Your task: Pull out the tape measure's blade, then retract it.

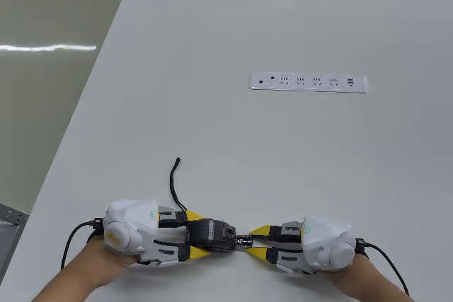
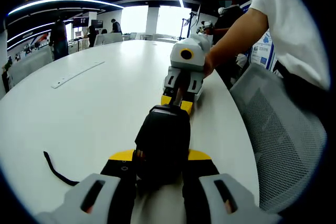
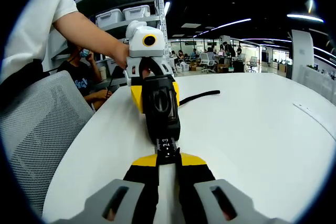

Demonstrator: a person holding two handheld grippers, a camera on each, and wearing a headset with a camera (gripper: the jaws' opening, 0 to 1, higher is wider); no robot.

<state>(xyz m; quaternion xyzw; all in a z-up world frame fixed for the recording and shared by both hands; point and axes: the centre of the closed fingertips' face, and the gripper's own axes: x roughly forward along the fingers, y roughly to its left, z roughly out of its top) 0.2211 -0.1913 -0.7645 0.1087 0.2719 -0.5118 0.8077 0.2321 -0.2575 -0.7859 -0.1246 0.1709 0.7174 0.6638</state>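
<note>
A black tape measure (image 1: pixel 211 235) lies on the white table near its front edge. My left gripper (image 1: pixel 192 234) is shut on its case (image 2: pixel 163 141), yellow fingertips on either side. Its black wrist strap (image 1: pixel 173 183) trails away over the table. A short stretch of blade (image 3: pixel 166 147) with printed numbers sticks out of the case (image 3: pixel 161 108). My right gripper (image 1: pixel 257 242) is shut on the blade's end (image 1: pixel 244 241), facing the left gripper a few centimetres away. In the left gripper view the right gripper (image 2: pixel 179 98) shows just beyond the case.
A white power strip (image 1: pixel 308 82) lies further back on the table (image 1: pixel 233 139). The table's left edge runs diagonally, with floor beyond. A grey mesh chair (image 2: pixel 268 129) stands by the near edge. Shelves with bins (image 3: pixel 126 11) and seated people are in the room behind.
</note>
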